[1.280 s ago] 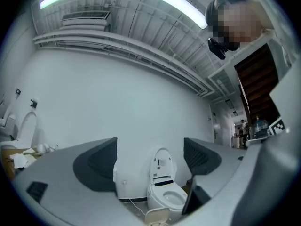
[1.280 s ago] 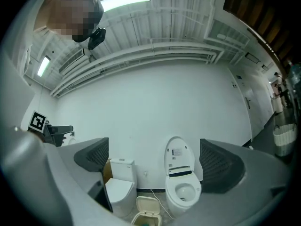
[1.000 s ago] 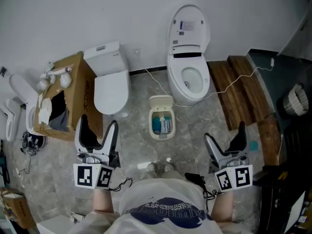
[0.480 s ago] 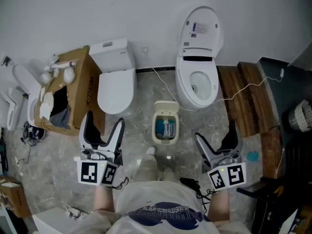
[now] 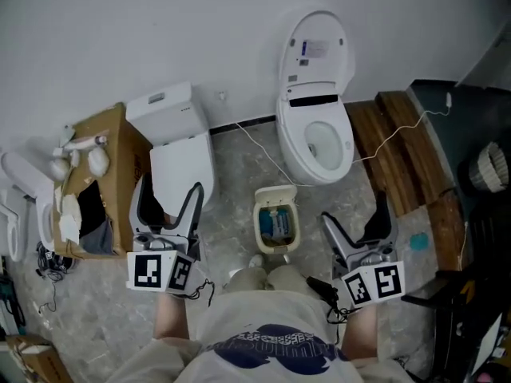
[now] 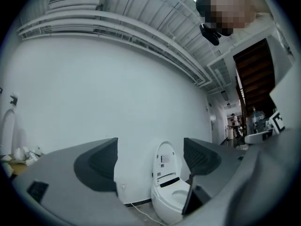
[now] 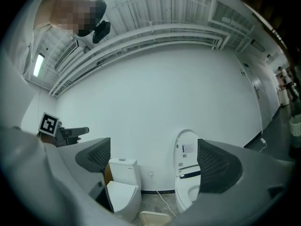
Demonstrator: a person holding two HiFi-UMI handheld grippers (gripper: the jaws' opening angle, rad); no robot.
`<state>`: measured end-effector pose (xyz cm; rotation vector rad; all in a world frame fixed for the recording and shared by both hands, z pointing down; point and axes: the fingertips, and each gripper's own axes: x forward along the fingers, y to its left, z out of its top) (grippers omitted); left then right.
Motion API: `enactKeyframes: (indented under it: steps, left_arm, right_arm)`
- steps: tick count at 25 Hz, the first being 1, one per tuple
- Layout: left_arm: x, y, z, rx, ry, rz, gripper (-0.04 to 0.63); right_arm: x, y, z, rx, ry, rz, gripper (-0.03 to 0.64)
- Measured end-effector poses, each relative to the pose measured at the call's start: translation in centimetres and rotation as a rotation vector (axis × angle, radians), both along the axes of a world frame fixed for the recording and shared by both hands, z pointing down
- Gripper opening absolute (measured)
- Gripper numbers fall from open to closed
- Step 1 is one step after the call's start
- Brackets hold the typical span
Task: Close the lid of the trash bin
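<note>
Nearer now, small cream plastic trash bin (image 5: pixel 277 226) sits between spread, empty left gripper (image 5: pixel 169 188) and right gripper (image 5: pixel 356 210); shoving might topple it.

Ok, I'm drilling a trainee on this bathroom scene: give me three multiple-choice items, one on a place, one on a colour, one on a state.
1. Where does the trash bin stand?
A) on a cardboard box
B) on the floor, before the gap between the closed toilet and the open toilet
C) on wooden planks

2. What colour is the trash bin?
A) red
B) black
C) cream

3. How is its lid?
A) open
B) shut
C) taken off

Answers: 1 B, it sits on grey floor; 2 C, its rim is cream; 3 A, the lid stands up and the inside shows.
</note>
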<state>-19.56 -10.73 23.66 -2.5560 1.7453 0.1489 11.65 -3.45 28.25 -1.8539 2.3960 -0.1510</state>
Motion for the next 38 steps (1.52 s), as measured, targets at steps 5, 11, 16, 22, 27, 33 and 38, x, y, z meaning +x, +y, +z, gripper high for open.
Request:
enactKeyframes:
  steps: [5, 11, 16, 22, 27, 33, 38]
  left_arm:
    - [1.1, -5.1, 0.3, 0.039, -0.004, -0.006, 0.419]
    - [3.8, -10.0, 1.9, 0.030, -0.009, -0.021, 0.419]
    - [5.3, -12.0, 3.5, 0.027, -0.035, -0.032, 0.419]
    - [5.0, -13.2, 6.0, 0.018, -0.071, -0.087, 0.419]
    - [3.9, -14.2, 9.7, -0.027, -0.075, -0.142, 0.419]
    - [3.2, -15.3, 12.7, -0.063, -0.062, -0.171, 0.419]
    - [3.3, -17.1, 14.1, -0.076, -0.080, -0.170, 0.419]
  right_arm:
    - [1.6, -2.5, 2.3, -0.052, 0.045, 0.034, 0.566]
    - [0.8, -7.9, 11.6, -0.244, 0.367, -0.210, 0.560]
    - [-2.4, -13.3, 24.6, -0.422, 0.561, -0.539, 0.525]
    - [-6.8, -16.0, 40.7, -0.611, 0.845, -0.900, 0.468]
    - [-8.5, -16.1, 50.0, -0.700, 1.066, -1.105, 0.399]
    - [-9.5, -14.6, 54.5, -0.732, 1.225, -1.274, 0.342]
    - [-9.6, -14.7, 55.6, -0.725, 1.257, -1.288, 0.222]
